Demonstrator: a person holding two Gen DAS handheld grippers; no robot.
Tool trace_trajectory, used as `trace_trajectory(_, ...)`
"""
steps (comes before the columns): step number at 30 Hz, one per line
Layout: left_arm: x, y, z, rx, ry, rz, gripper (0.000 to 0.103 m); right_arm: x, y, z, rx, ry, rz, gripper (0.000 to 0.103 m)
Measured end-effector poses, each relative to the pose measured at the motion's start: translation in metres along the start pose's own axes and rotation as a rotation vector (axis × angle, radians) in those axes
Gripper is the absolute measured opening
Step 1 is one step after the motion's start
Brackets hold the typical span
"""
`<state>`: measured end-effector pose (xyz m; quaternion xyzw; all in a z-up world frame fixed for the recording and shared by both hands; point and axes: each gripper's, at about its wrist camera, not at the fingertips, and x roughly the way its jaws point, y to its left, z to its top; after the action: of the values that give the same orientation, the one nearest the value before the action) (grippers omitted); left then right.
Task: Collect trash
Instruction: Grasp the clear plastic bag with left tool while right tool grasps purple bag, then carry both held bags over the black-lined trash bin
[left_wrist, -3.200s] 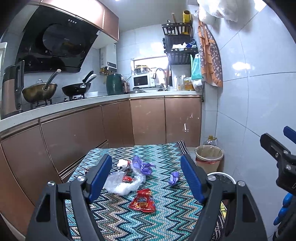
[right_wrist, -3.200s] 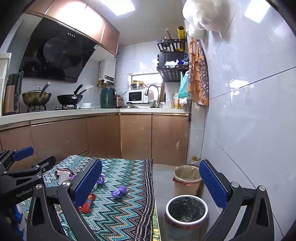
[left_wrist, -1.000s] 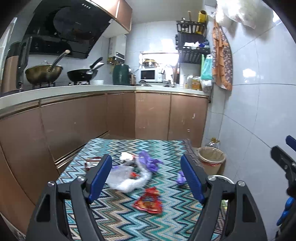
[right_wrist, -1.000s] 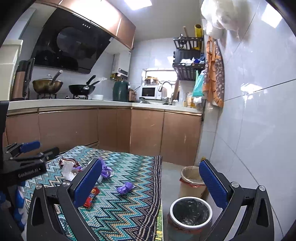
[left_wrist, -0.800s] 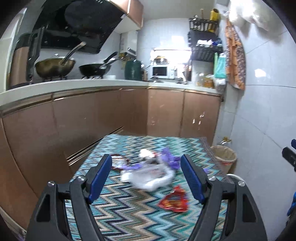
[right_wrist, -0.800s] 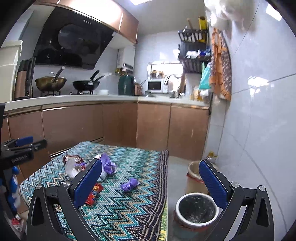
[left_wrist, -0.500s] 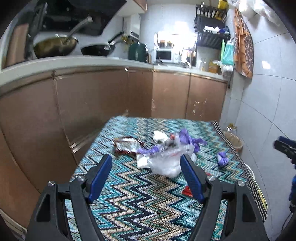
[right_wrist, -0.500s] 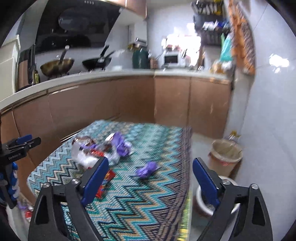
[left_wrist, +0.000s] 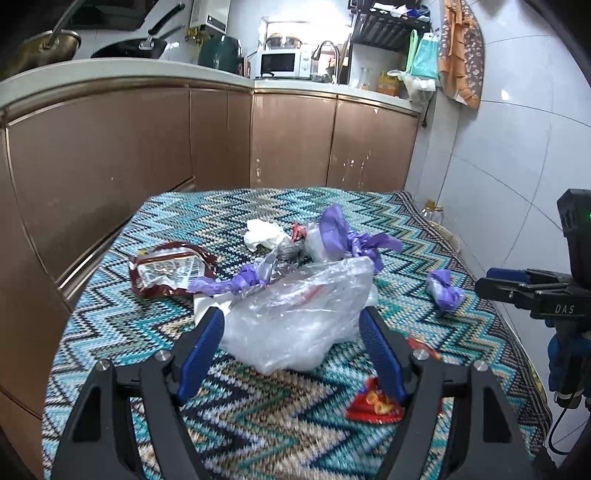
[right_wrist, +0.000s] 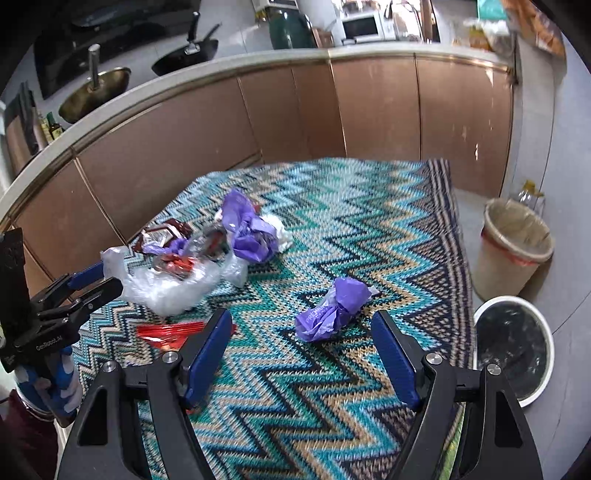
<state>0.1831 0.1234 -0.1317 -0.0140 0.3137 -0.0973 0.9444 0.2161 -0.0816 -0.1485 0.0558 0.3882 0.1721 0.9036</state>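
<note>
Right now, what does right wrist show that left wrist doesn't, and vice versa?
Right wrist only: the white bin with black liner and the tan bin on the floor beside the table, and the left gripper from the side, open.

Left wrist only: the microwave sharply, the dish rack, and the right gripper side-on.

Both: zigzag tablecloth, clear plastic bag, lone purple wrapper, red wrapper, brown packet.
</note>
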Motion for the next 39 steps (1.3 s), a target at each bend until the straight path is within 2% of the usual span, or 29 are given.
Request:
trace_trajectory(1,0.004,0.001,0.000,-0.002,0.001,-0.002,0.067,0.003,-0.002,0.001,0.005,0.009,0.002,0.078)
trace_trajectory(2,0.008,0.003,0.001,-0.002,0.006,-0.006,0.055,0.009,-0.005,0.002,0.012,0.020,0.004,0.077)
trace_trajectory(5,0.021,0.008,0.002,-0.018,0.036,-0.028,0.034,0.027,-0.014,0.007,0.037,0.056,0.010,0.068)
trace_trajectory(6,0.024,0.011,0.002,-0.026,0.044,-0.034,0.032,0.035,-0.018,0.008,0.053,0.072,0.014,0.065)
trace_trajectory(11,0.030,0.016,0.002,-0.056,0.068,-0.067,0.006,0.059,-0.029,0.005,0.109,0.130,0.040,0.045)
trace_trajectory(12,0.029,0.017,0.002,-0.066,0.070,-0.071,0.006,0.062,-0.031,0.004,0.118,0.140,0.049,0.038)
trace_trajectory(17,0.020,0.014,0.006,-0.074,0.053,-0.066,0.004,0.060,-0.036,-0.002,0.149,0.132,0.093,0.032)
trace_trajectory(19,0.013,0.013,0.009,-0.071,0.041,-0.058,0.004,0.053,-0.036,-0.003,0.139,0.119,0.098,0.025)
trace_trajectory(31,-0.055,0.004,0.029,-0.045,-0.055,0.029,0.003,-0.014,-0.022,-0.011,0.090,0.004,0.166,0.023)
trace_trajectory(35,-0.066,-0.017,0.044,-0.007,-0.075,0.019,0.003,-0.037,-0.026,-0.014,0.092,-0.045,0.172,0.023)
trace_trajectory(39,-0.062,-0.045,0.065,0.034,-0.079,-0.017,0.003,-0.062,-0.042,-0.017,0.117,-0.101,0.156,0.023)
